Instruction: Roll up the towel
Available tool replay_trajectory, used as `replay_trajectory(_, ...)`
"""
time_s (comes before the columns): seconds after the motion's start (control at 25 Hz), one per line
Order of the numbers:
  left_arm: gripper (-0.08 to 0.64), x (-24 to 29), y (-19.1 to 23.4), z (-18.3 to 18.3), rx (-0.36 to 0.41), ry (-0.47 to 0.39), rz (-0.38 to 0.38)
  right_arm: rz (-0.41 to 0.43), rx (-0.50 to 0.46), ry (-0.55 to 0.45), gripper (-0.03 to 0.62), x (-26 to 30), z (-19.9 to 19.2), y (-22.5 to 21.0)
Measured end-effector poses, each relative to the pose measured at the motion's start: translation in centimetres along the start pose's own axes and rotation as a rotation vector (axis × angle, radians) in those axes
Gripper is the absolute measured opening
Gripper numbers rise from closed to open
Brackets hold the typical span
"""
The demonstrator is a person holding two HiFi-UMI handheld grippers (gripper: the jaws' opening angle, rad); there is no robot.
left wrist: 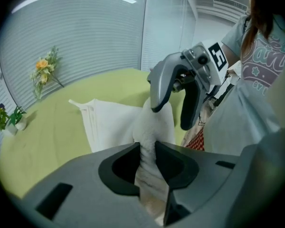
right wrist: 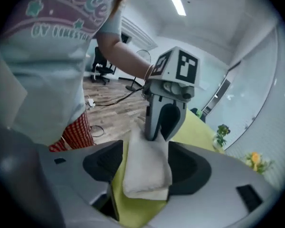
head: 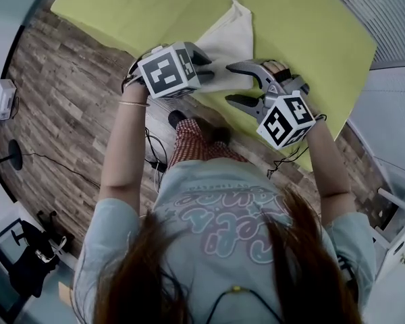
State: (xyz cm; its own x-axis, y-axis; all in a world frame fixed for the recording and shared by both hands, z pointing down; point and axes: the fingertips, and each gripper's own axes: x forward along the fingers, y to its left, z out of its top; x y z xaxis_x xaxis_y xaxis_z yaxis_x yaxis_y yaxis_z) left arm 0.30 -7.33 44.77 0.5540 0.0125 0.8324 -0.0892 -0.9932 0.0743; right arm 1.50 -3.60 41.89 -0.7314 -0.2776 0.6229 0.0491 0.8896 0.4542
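Towel (head: 233,42) spanning both grippers
Left gripper (left wrist: 147,152) pinches its bunched end; right gripper (right wrist: 146,167) stands with jaws apart, the folded end loose between them.

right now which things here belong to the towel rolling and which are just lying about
Job: towel, left gripper shut on it, right gripper open around it, green table.
Lying about: flower sprig, small potted plant, floor cables.

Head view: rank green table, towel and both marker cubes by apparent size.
1. Green table.
2. Towel.
3. Left marker cube and right marker cube: look alike, unranked; nearer the camera, so towel's lead is unsure.
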Motion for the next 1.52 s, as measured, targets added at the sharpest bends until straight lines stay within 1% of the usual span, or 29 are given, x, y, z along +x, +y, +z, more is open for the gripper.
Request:
replay_trajectory(0.04, 0.092, 0.0, 0.0, 0.1, 0.006, -0.002, 0.001, -0.016, -0.02, 0.017, 0.293, 0.6, -0.5, 0.1)
replay_trajectory(0.08, 0.094, 0.0, 0.1, 0.2, 0.015, -0.006, 0.005, -0.025, -0.003, 0.028, 0.293, 1.1, -1.1, 0.0)
replay_trajectory(0.2, 0.131, 0.0, 0.8, 0.3, 0.033, -0.038, 0.05, -0.027, 0.124, 0.003, 0.292, 1.8, -2.2, -0.2)
replay_trajectory(0.24, 0.164, -0.3, 1.3, 0.5, 0.03, -0.068, 0.08, -0.03, 0.14, -0.001, 0.293, 1.9, -2.5, -0.3)
replay_trajectory(0.28, 0.195, -1.0, 1.7, 0.7, 0.025, -0.112, 0.119, -0.038, 0.136, 0.0, 0.296, 2.1, -2.9, -0.3)
replay_trajectory(0.36, 0.198, -3.0, 2.2, 1.4, 0.032, -0.209, 0.209, -0.065, 0.116, -0.003, 0.298, 2.4, -3.5, -0.6)
replay_trajectory(0.4, 0.198, -3.9, 2.0, 1.7, 0.048, -0.237, 0.248, -0.074, 0.127, -0.013, 0.298, 2.5, -3.6, -0.7)
replay_trajectory(0.48, 0.198, -5.0, 0.9, 2.0, 0.098, -0.237, 0.307, -0.077, 0.173, -0.034, 0.295, 2.5, -3.6, -0.9)
replay_trajectory(0.56, 0.198, -5.7, -0.3, 2.7, 0.15, -0.231, 0.353, -0.071, 0.175, -0.031, 0.292, 2.5, -3.7, -0.9)
replay_trajectory(0.6, 0.198, -6.0, -1.0, 3.3, 0.167, -0.241, 0.363, -0.068, 0.161, -0.025, 0.287, 2.4, -3.7, -1.0)
replay_trajectory(0.68, 0.198, -5.7, -2.3, 4.2, 0.183, -0.257, 0.339, -0.061, 0.141, -0.016, 0.287, 2.4, -3.6, -1.0)
replay_trajectory(0.72, 0.198, -5.0, -2.9, 4.3, 0.19, -0.245, 0.313, -0.058, 0.135, -0.015, 0.287, 2.4, -3.6, -0.9)
replay_trajectory(0.8, 0.207, -2.9, -3.3, 3.4, 0.217, -0.17, 0.286, -0.057, 0.125, -0.014, 0.287, 2.4, -3.6, -0.9)
replay_trajectory(0.88, 0.218, -0.8, -2.7, 1.7, 0.234, -0.093, 0.295, -0.053, 0.112, -0.009, 0.287, 2.5, -3.6, -0.7)
replay_trajectory(0.92, 0.219, -0.2, -2.3, 1.1, 0.233, -0.079, 0.305, -0.049, 0.105, -0.006, 0.287, 2.5, -3.6, -0.6)
replay_trajectory(1.04, 0.219, 0.4, -1.8, 0.4, 0.241, -0.088, 0.347, -0.052, 0.077, -0.003, 0.289, 2.6, -3.4, -0.6)
replay_trajectory(1.2, 0.218, 0.8, -2.3, 0.0, 0.243, -0.061, 0.356, -0.116, -0.001, -0.01, 0.291, 0.4, -2.1, -0.3)
replay_trajectory(1.36, 0.219, 1.2, -2.2, 0.2, 0.266, -0.034, 0.393, -0.138, -0.095, 0.039, 0.295, 0.4, -3.3, 0.6)
replay_trajectory(1.44, 0.219, 1.2, -1.9, 0.4, 0.296, -0.028, 0.429, -0.178, -0.089, 0.033, 0.295, 0.6, -4.0, 0.1)
replay_trajectory(1.52, 0.219, 1.2, -1.8, 0.4, 0.337, -0.044, 0.467, -0.197, -0.06, 0.01, 0.291, 0.8, -4.2, -0.1)
